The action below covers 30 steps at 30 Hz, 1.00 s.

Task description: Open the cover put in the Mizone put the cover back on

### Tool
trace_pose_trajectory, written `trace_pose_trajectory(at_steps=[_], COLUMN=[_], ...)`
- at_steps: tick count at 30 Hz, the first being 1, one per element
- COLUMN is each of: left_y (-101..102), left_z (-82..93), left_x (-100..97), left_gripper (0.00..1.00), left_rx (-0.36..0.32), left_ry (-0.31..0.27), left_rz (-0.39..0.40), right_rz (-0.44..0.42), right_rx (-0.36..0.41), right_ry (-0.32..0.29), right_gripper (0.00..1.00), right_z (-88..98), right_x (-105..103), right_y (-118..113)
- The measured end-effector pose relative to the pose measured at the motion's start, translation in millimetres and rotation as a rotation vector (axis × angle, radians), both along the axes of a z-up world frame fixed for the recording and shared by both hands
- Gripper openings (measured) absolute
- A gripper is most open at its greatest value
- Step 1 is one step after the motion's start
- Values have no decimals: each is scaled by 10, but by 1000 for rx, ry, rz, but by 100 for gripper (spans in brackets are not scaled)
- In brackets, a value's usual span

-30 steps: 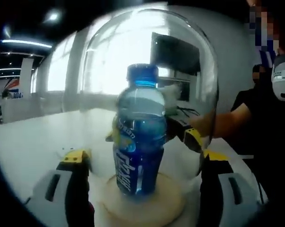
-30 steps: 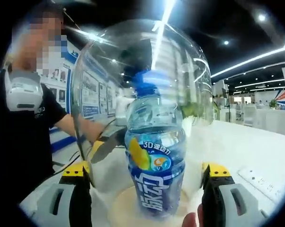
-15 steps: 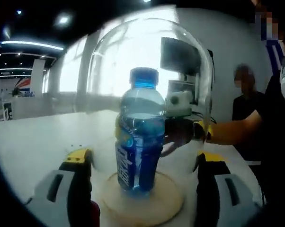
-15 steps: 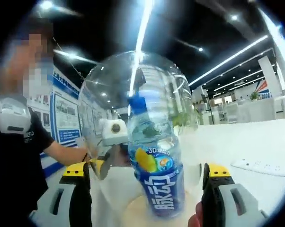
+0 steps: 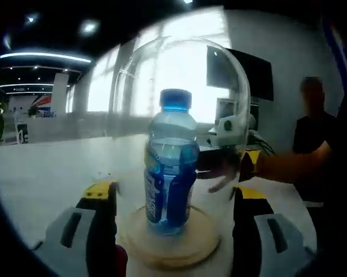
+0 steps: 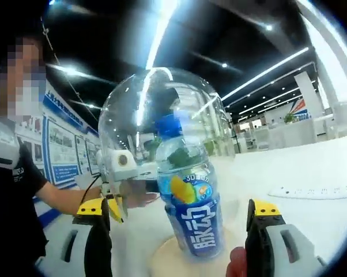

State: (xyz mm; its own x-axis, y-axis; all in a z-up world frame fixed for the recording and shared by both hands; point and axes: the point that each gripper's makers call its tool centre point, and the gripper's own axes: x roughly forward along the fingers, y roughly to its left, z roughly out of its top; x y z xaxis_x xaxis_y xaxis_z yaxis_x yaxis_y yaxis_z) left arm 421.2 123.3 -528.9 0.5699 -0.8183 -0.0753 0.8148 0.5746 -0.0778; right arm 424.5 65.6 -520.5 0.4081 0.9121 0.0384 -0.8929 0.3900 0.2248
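Bottle under dome, flanked by two grippers on a table.

In the left gripper view, the blue plastic Mizone bottle (image 5: 169,167) stands upright at centre on the round pale wooden base (image 5: 169,242), inside the clear glass dome cover (image 5: 182,115) that sits on that base. The left gripper (image 5: 170,231) has one jaw at 7 o'clock and one at 5 o'clock of the base, apart from the dome. The right gripper (image 5: 234,167) is behind the dome at 3 o'clock, on the white table (image 5: 41,179). In the right gripper view, a white power strip (image 6: 315,191) lies on the table at 3 o'clock, well apart from the base.
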Motion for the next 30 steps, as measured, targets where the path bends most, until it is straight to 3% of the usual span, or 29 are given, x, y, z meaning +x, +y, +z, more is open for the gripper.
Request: trace_pose_trajectory(at_steps=[8, 12, 20, 21, 22, 23, 24, 25, 30], left_y=[147, 202, 196, 194, 195, 202, 207, 207, 191], left_z=[17, 39, 62, 67, 72, 74, 77, 84, 71], left_x=[-130, -191, -300, -299, -300, -297, -299, -302, -323], left_gripper=[55, 48, 44, 44, 43, 43, 42, 42, 41], left_rx=[-36, -63, -73, -74, -74, -75, -76, -79, -60], left_ry=[5, 10, 10, 9, 8, 8, 8, 6, -13], left_rz=[38, 51, 61, 63, 68, 71, 73, 73, 89], right_rz=[-44, -69, -114, -122, -134, -223, -123, -184, -201], right_rx=[-42, -109, -141, -142, -149, -128, -144, -94, -94], right_ry=[-54, -101, -101, -95, -99, -91, -155, -91, -87], right_gripper=[90, 90, 90, 87, 62, 54, 53, 51, 50], right_z=[62, 25, -26, -33, -36, -16, -8, 29, 27], right_x=[-143, -235, -309, -305, -315, -228, -359, -317, -373], right_y=[-66, -69, -100, -110, -155, -250, -218, -300, -357])
